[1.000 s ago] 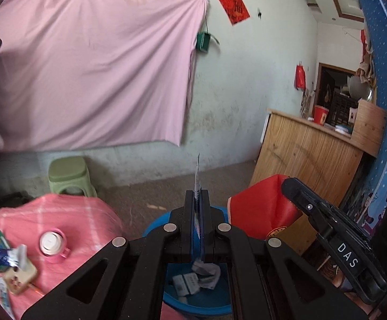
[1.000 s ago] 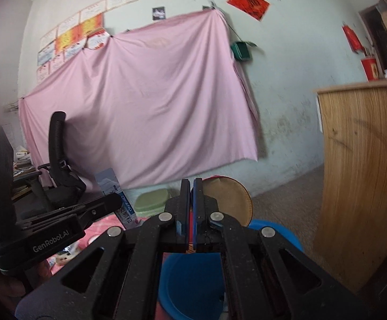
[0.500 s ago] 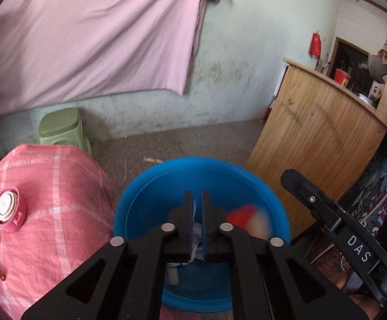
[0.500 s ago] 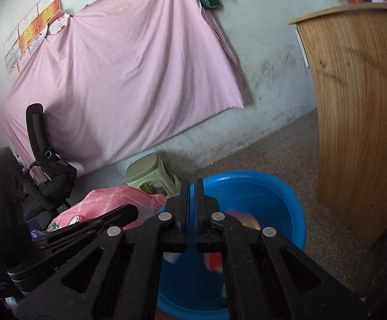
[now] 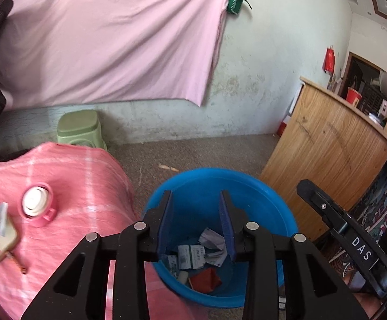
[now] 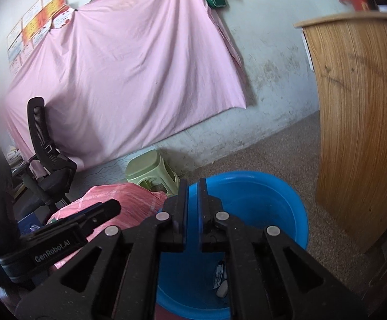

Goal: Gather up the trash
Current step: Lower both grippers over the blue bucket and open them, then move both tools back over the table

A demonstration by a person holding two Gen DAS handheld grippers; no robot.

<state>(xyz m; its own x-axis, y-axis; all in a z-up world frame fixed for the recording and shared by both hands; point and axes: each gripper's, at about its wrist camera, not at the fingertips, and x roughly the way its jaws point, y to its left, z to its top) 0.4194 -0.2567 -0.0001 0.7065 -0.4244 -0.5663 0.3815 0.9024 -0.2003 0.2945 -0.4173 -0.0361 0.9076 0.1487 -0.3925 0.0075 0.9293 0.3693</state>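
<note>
Left wrist view: "DAS" marks right tongs (image 5: 364,250) beside bucket (image 5: 273,194).

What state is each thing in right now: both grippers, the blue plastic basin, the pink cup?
Left gripper: open, empty, above the basin.
Right gripper: slightly open, nothing visible between its fingers.
Blue plastic basin: upright, holding crumpled wrappers.
Pink cup: upright, white lid on.
</note>
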